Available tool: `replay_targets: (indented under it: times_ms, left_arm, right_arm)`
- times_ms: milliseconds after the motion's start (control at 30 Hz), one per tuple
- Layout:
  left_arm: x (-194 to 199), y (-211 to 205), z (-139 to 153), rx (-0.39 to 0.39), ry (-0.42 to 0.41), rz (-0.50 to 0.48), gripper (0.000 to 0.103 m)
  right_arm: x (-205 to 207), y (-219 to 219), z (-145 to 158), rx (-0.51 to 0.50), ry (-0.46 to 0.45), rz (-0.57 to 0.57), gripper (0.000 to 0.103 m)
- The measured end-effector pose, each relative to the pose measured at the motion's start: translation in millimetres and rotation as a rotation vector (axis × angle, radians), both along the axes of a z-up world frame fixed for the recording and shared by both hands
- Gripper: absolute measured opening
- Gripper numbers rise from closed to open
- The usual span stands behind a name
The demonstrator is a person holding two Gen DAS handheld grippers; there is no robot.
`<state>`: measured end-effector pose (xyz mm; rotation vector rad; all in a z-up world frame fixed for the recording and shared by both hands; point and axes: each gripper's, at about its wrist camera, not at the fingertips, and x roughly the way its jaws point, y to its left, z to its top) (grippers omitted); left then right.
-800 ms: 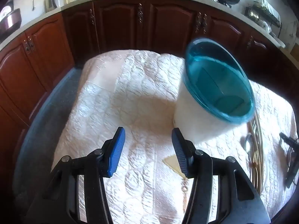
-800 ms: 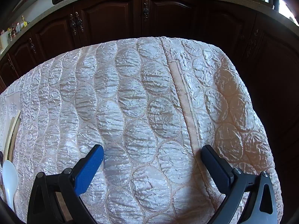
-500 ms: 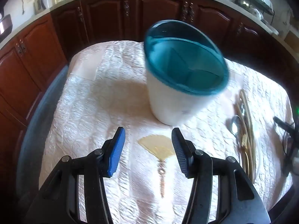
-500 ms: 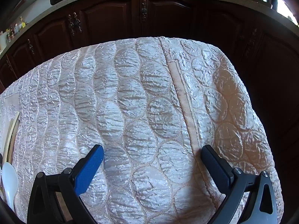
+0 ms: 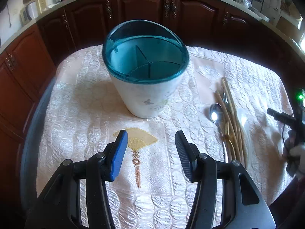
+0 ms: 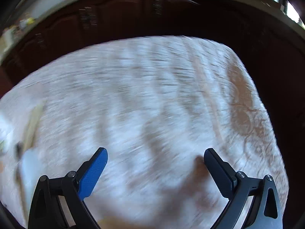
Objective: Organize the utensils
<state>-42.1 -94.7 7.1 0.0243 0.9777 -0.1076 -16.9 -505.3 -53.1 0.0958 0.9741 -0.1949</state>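
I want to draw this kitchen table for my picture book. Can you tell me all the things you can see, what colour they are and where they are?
utensil holder: one, white with a teal rim and dividers inside, upright in the middle of the table, nothing in it.
metal spoon: one, silver, right of the holder.
chopsticks: a few, pale wood, beside the spoon.
white spoon: one, right of the chopsticks.
gold-handled cutlery: gold, in the same pile; count unclear.
tablecloth: one, cream quilted, with a gold fan pattern.
cabinets: dark brown wood, behind the table.
left gripper: open, holding nothing, above the cloth.
right gripper: open wide, holding nothing; its view is blurred.
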Motion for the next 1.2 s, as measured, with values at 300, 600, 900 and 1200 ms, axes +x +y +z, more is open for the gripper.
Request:
replay_targets:
  times_ms: [300, 600, 900, 1200]
  left_arm:
    - [-11, -18, 35, -0.036, -0.075, -0.041, 0.051]
    - [-27, -40, 86, -0.068, -0.181, -0.092, 0.051]
    - [-34, -38, 93, -0.102, -0.205, -0.07, 0.051]
    - [-34, -37, 88, -0.104, -0.193, -0.082, 0.051]
  right_arm:
    - [-74, 101, 79, 0.089, -0.097, 0.069, 0.101]
    - [-98, 136, 148, 0.022, -0.218, 0.037, 0.101]
    - [-103, 137, 165, 0.026, -0.238, 0.006, 0.101]
    - [-101, 144, 167, -0.008, -0.238, 0.016, 0.101]
